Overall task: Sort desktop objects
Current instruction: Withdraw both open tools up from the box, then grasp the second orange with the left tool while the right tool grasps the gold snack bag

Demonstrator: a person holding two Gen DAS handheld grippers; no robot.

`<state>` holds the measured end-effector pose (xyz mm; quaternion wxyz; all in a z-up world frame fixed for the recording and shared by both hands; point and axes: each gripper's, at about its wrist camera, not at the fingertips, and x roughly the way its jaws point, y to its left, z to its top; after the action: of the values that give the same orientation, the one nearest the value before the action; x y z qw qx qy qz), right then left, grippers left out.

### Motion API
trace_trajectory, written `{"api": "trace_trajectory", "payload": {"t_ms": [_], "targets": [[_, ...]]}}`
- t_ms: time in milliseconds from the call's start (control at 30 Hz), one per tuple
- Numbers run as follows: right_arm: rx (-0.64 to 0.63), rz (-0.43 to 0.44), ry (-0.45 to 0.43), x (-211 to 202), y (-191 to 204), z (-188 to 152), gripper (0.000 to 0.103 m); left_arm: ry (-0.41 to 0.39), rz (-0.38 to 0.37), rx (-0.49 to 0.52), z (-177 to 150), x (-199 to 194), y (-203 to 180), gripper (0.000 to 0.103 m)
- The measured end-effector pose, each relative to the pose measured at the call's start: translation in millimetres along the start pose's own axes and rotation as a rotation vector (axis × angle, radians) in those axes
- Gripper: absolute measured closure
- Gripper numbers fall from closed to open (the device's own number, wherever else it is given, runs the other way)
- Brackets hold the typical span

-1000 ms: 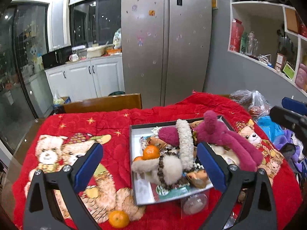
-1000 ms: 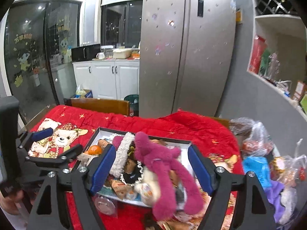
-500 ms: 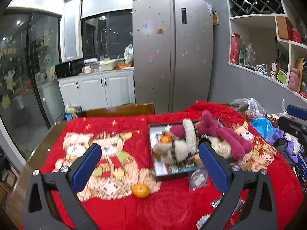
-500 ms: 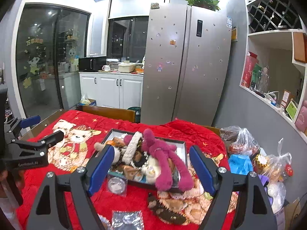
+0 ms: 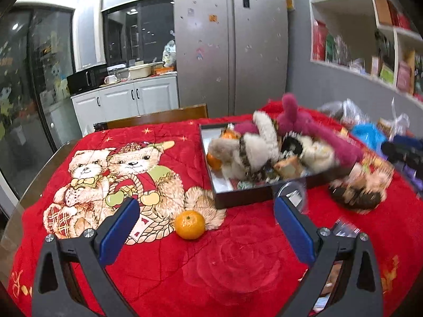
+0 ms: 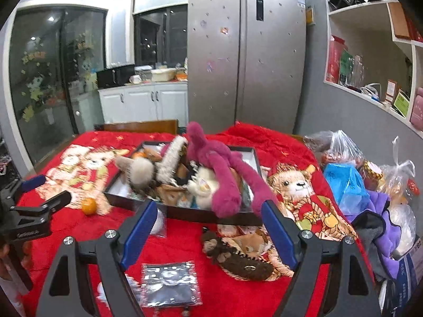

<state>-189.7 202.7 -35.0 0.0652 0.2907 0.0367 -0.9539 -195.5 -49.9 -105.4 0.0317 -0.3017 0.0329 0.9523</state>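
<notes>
Low in both frames, the left tool and right tool gape wide, holding nothing. Just beyond the left tool a tangerine sits on the red-blanketed worktop; farther, right of centre, a dark tray holds a magenta plush.

A tall steel fridge stands against the back wall, with white cabinets to its left carrying a black microwave, a mug and a pale basin. Dark glass doors with cartoon stickers fill the left side. On the right, white wall shelves hold boxes and packets, and a brown wooden chair back shows behind the red cloth.
</notes>
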Motion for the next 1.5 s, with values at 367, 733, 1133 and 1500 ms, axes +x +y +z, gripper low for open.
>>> {"api": "trace_trajectory", "payload": {"t_ms": [367, 733, 1133, 1500], "targets": [[0.058, -0.079, 0.086, 61, -26, -27, 0.020, 0.128, 0.002, -0.059, -16, 54, 8, 0.001], [0.150, -0.082, 0.204, 103, -45, -56, 0.020, 0.288, -0.022, -0.134, -29, 97, 18, 0.002], [0.201, -0.050, 0.250, 119, -43, -61, 0.020, 0.325, 0.024, -0.109, -31, 105, 16, 0.024], [0.104, -0.062, 0.257, 105, -22, -52, 0.072, 0.297, 0.047, -0.066, -29, 96, 8, 0.065]]}}
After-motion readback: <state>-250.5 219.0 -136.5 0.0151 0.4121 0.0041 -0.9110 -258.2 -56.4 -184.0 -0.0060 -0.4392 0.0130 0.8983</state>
